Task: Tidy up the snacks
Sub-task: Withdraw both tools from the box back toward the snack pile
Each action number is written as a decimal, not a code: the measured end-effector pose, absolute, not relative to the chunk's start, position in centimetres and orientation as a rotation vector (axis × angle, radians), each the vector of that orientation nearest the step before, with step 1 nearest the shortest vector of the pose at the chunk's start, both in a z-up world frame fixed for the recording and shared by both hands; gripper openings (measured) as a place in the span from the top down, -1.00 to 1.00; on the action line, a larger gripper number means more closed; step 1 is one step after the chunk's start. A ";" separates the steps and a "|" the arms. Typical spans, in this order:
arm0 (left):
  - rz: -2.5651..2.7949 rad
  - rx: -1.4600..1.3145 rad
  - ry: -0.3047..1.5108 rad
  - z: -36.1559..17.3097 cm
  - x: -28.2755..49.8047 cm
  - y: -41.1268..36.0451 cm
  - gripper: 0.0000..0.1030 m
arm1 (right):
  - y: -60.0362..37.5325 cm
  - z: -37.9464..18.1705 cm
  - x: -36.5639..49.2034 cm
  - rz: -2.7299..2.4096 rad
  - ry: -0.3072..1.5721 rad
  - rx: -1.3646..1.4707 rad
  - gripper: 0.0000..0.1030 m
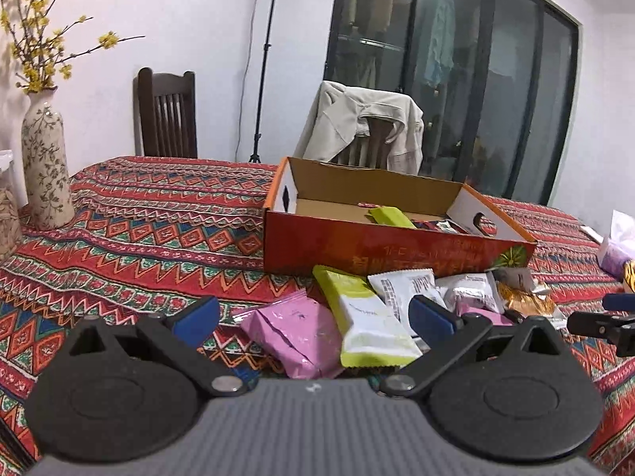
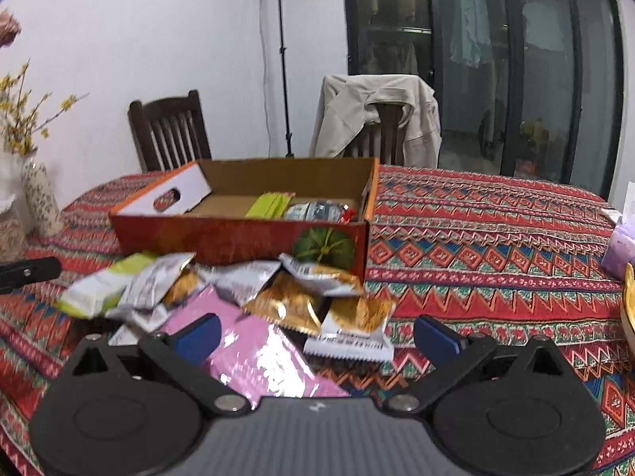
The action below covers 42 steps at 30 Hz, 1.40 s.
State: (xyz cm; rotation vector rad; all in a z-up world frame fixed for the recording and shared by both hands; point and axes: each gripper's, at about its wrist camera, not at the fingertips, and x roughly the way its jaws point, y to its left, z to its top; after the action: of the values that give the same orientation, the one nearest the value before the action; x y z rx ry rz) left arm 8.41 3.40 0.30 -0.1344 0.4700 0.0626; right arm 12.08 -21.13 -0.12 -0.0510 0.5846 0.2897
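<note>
An open orange cardboard box (image 1: pixel 357 246) (image 2: pixel 238 238) sits on the patterned tablecloth, with a green packet (image 1: pixel 391 216) (image 2: pixel 270 204) and a few other snacks inside. A pile of snack packets lies in front of it: a pink packet (image 1: pixel 297 337) (image 2: pixel 254 341), a green-and-white packet (image 1: pixel 365 321) (image 2: pixel 101 285), silver packets (image 1: pixel 405 285) and gold packets (image 2: pixel 289 301). My left gripper (image 1: pixel 315 317) is open, hovering just above the pink and green-and-white packets. My right gripper (image 2: pixel 315 337) is open over the pink and gold packets. Neither holds anything.
A flowered vase (image 1: pixel 43 166) with yellow branches stands at the left. Two wooden chairs (image 2: pixel 170 131) stand behind the table, one draped with a beige jacket (image 1: pixel 365 127). A purple tissue pack (image 2: pixel 621 246) and a yellow dish edge (image 2: pixel 629 309) sit at the right.
</note>
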 end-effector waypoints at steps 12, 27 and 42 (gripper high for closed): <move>0.024 -0.151 0.467 -0.2 8.1 3.5 -1.00 | -18.1 -2.7 12.7 0.370 0.702 -0.153 -1.00; 0.024 -0.184 0.525 -1.0 8.8 3.9 -1.00 | -18.5 -3.7 13.3 0.421 0.721 -0.112 -0.35; 0.034 -0.129 0.553 -0.4 9.5 2.8 -1.00 | -21.2 -1.7 12.3 0.351 0.563 0.017 -0.30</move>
State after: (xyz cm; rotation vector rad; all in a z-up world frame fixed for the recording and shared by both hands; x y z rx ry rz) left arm 9.55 2.78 -0.44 -0.1290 0.5533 0.0339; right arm 12.35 -21.20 -1.66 0.0167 0.5633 0.3512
